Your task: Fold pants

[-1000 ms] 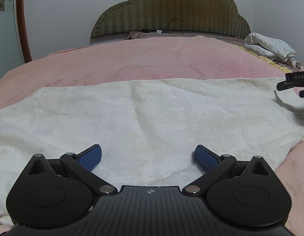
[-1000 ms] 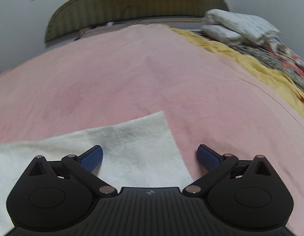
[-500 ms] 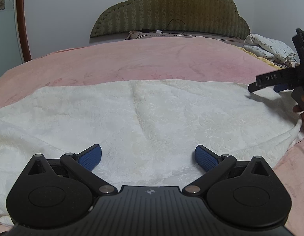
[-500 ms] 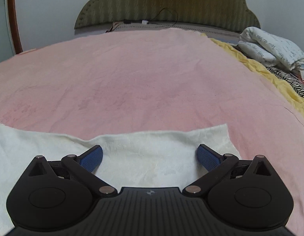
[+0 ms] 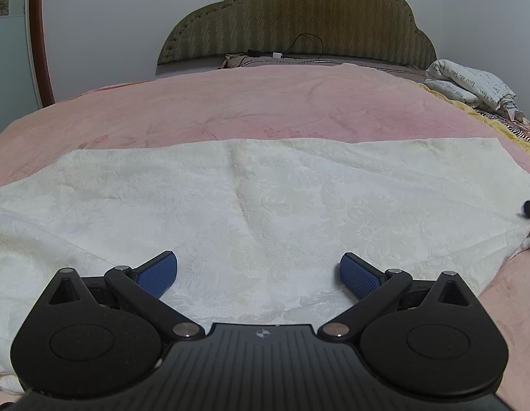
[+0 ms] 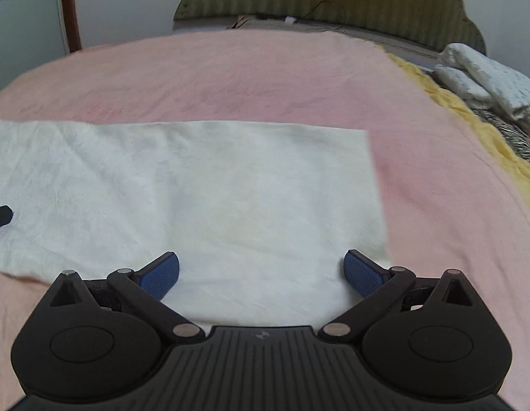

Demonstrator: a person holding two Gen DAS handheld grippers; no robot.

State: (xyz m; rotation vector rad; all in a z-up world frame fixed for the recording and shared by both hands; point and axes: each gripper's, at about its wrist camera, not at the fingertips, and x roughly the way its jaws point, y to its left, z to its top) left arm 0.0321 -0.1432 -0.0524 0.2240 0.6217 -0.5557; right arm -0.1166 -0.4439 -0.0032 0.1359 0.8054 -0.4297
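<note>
Right tool swings back over the pants

The cream pants (image 5: 265,212) lie flat across the pink bed (image 5: 265,109). The right tool (image 6: 261,274) has dropped from mid-air to their right end; the left tool (image 5: 259,272) stays put. Both spread, empty: likely lining up a fold.

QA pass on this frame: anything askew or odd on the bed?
Nothing stands out. The cream pants lie spread flat on the pink blanket; both the left gripper and right gripper are open above them.
</note>
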